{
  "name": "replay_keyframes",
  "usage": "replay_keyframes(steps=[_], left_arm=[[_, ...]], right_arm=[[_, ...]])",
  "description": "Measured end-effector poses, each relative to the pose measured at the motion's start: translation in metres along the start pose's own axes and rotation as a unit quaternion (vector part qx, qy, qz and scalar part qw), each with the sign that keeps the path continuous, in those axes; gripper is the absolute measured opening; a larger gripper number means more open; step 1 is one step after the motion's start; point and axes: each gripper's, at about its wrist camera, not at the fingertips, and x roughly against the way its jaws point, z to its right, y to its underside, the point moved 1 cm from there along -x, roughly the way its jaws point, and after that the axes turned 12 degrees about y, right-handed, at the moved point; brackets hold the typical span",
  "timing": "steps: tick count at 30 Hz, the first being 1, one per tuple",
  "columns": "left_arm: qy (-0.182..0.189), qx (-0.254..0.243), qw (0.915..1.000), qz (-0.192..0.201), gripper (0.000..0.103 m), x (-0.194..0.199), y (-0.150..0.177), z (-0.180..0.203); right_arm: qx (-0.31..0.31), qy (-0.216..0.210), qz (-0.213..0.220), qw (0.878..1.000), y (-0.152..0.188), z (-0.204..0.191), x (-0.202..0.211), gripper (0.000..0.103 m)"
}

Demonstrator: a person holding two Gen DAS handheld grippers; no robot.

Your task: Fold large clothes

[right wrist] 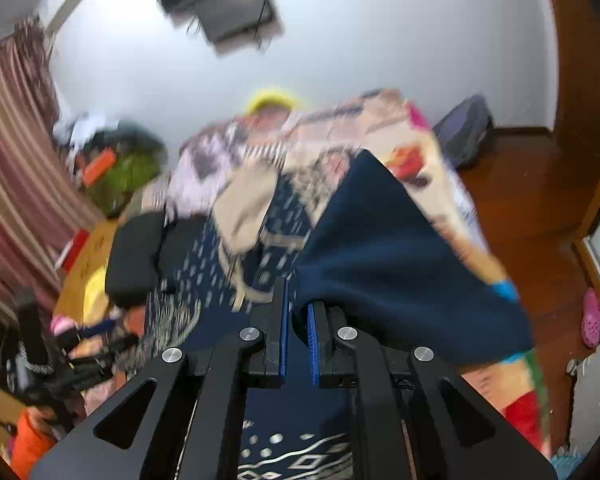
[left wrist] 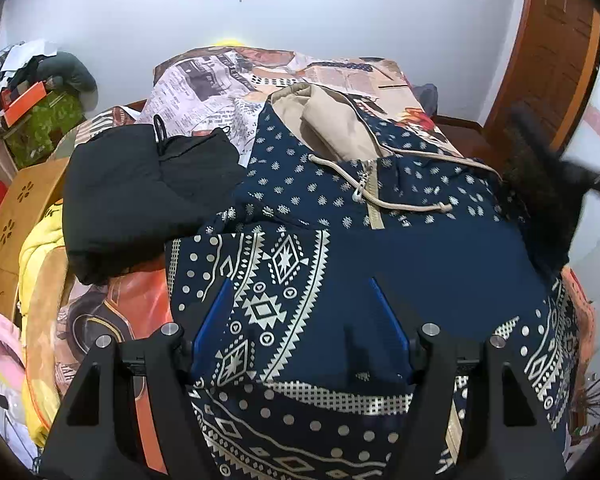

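Note:
A navy hoodie [left wrist: 380, 248] with a white geometric print and a beige-lined hood [left wrist: 332, 120] lies spread on the bed. My left gripper [left wrist: 302, 320] hovers just over its patterned front. It is open, and its blue pads [left wrist: 216, 320] are wide apart and clear of the cloth. In the blurred right wrist view, my right gripper [right wrist: 298, 320] is shut on a plain navy fold of the hoodie [right wrist: 388, 264]. The fold is lifted and drapes off to the right. A dark blur at the hoodie's right side [left wrist: 548, 192] hides that edge in the left wrist view.
A black garment [left wrist: 140, 192] lies left of the hoodie on the newspaper-print bedcover [left wrist: 204, 80]. A yellow garment [left wrist: 40, 256] and a wooden board [left wrist: 16, 208] are at the left edge. Right of the bed are wooden floor [right wrist: 532, 200], a backpack [right wrist: 464, 128] and a door [left wrist: 556, 52].

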Motion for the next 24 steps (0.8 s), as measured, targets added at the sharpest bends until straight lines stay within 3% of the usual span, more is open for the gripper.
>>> replay_keyframes(steps=[6, 11, 14, 19, 21, 24], left_arm=[[0.001, -0.015, 0.9998, -0.009, 0.068, 0.004, 0.013, 0.004], [0.003, -0.019, 0.9996, -0.019, 0.068, 0.002, 0.021, 0.006], [0.0, -0.023, 0.9995, -0.022, 0.068, -0.001, 0.022, 0.008], [0.004, -0.025, 0.9996, -0.015, 0.068, -0.002, 0.016, 0.014], [0.004, -0.027, 0.9996, -0.011, 0.068, -0.003, 0.012, 0.017], [0.003, -0.03, 0.9995, -0.005, 0.068, -0.004, 0.007, 0.02]], right_arm=[[0.022, 0.012, -0.093, 0.995, 0.04, -0.016, -0.054, 0.009], [0.018, 0.007, -0.111, 0.994, 0.044, -0.01, -0.046, 0.011], [0.021, -0.004, -0.13, 0.991, 0.041, -0.012, -0.039, 0.022], [0.046, -0.015, -0.091, 0.995, 0.038, -0.015, -0.007, 0.037], [0.041, -0.004, -0.064, 0.997, 0.034, -0.008, 0.006, 0.046], [0.016, 0.027, -0.017, 0.999, 0.027, 0.009, 0.025, 0.051]])
